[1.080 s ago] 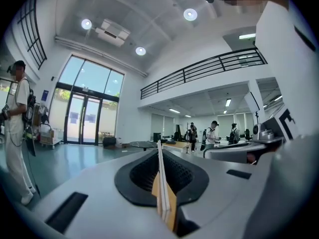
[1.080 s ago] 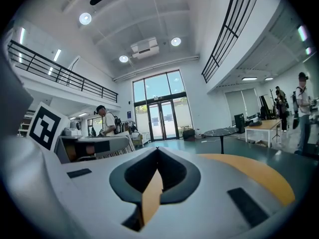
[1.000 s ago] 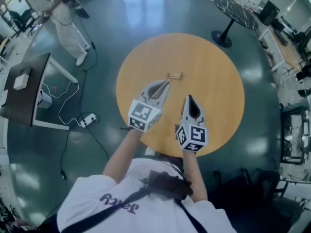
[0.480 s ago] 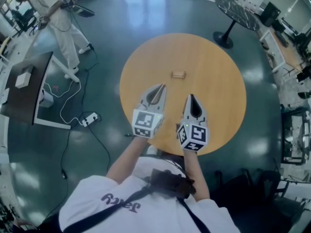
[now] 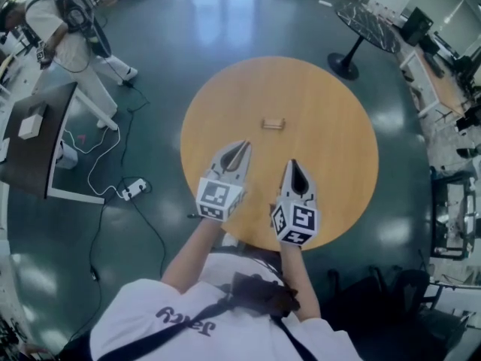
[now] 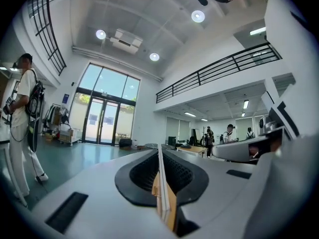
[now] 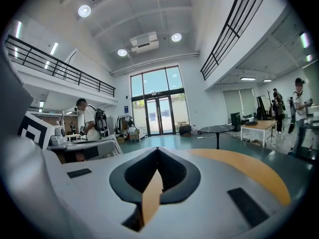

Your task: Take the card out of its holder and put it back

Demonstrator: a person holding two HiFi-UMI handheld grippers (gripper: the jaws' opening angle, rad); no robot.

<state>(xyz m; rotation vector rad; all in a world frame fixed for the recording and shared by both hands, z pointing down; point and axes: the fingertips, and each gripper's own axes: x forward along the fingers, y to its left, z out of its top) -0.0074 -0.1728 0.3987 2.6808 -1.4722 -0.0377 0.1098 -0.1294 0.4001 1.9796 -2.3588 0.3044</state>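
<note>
A small wooden card holder (image 5: pixel 273 123) stands near the middle of the round wooden table (image 5: pixel 331 104). My left gripper (image 5: pixel 242 146) hovers a short way in front of it and to its left, apart from it. In the left gripper view the jaws (image 6: pixel 158 151) are shut on a thin white card (image 6: pixel 160 183), seen edge-on between the dark pads. My right gripper (image 5: pixel 292 164) is beside the left one, nearer the table's front edge. Its jaws (image 7: pixel 157 149) are shut with nothing between them; only the table's wood shows through the gap.
A dark desk (image 5: pixel 37 141) stands to the left, with a power strip and cables (image 5: pixel 134 189) on the green floor. A person (image 5: pixel 64 28) walks at the upper left. A black round table (image 5: pixel 364 17) is at the upper right.
My left gripper has drawn back from the holder toward me. The right gripper has hardly moved. The person at the upper left has walked further left.
</note>
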